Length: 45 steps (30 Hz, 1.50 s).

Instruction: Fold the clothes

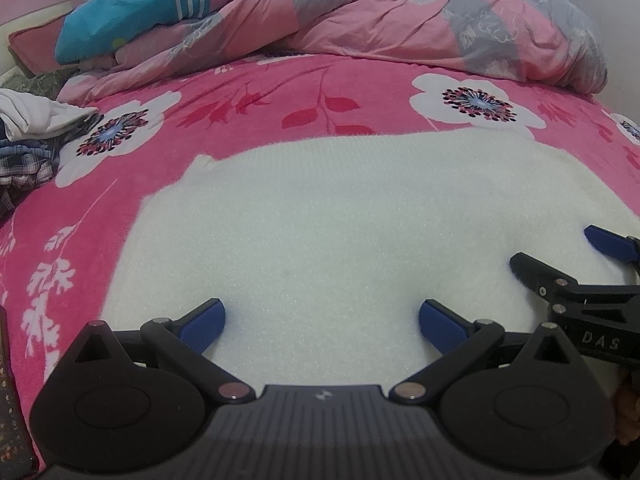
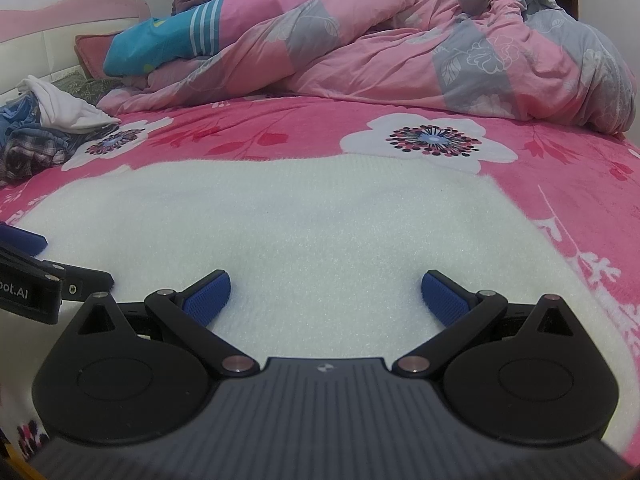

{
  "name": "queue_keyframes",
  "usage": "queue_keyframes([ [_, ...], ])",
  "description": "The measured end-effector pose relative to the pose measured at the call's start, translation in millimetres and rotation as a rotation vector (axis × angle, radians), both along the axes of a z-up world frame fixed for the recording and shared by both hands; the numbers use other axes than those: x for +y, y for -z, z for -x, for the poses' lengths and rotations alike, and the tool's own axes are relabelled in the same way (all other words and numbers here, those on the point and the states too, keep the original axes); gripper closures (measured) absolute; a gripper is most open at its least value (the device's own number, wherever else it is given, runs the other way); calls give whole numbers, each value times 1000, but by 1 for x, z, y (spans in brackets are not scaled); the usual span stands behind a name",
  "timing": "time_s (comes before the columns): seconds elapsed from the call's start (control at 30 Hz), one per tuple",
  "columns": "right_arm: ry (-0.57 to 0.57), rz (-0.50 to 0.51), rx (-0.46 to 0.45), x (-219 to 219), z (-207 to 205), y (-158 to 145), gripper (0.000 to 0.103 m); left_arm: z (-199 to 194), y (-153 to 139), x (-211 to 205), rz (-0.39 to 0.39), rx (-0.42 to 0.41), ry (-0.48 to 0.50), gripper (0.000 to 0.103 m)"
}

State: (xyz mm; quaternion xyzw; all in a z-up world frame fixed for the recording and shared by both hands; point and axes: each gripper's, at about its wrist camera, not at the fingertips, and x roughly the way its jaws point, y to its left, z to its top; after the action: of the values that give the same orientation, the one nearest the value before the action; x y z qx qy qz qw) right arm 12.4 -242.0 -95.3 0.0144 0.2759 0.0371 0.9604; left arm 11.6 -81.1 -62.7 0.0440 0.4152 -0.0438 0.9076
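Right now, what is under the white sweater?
The white sweater lies flat on the pink floral blanket, which shows along its far edge and both sides. Anything beneath its middle is covered and cannot be seen. Both sets of jaws hover open over it.

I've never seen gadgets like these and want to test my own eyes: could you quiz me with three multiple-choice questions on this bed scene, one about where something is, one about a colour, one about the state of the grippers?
1. Where is the heap of unfolded clothes?
A. Left of the white sweater
B. On the quilt
C. On the sweater

2. What colour are the gripper finger pads?
A. Red
B. Blue
C. Green

3. How do both grippers stand?
A. Shut on the sweater
B. One open, one shut
C. Both open

Answers:
1 A: the clothes heap lies left of the white sweater.
2 B: the finger pads are blue.
3 C: the left gripper and right gripper have fingers spread, holding nothing.
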Motion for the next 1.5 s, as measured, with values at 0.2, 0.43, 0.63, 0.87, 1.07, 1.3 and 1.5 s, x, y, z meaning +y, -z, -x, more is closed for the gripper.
queue_keyframes([
  [0.2, 0, 0, -2, 0, 0, 0, 1, 6, 3, 1, 7, -44, 4, 0],
  [0.43, 1, 0, 0, 0, 0, 0, 1, 8, 4, 1, 12, -68, 6, 0],
  [0.63, 1, 1, -1, 0, 0, 0, 1, 10, 6, 3, 14, -79, 9, 0],
  [0.87, 4, 1, -17, 0, 2, 2, 1, 14, 7, 3, 20, -105, 13, 0],
  [1.07, 6, 0, -35, 0, 5, 3, 1, 19, 9, 8, 45, -145, 34, 0],
  [1.3, 38, -54, -94, -2, 35, -8, 1, 60, -3, 42, 267, -233, 124, 0],
  [1.5, 25, -108, -125, 1, 80, -15, 1, 113, 0, 65, 373, -273, 168, 0],
])
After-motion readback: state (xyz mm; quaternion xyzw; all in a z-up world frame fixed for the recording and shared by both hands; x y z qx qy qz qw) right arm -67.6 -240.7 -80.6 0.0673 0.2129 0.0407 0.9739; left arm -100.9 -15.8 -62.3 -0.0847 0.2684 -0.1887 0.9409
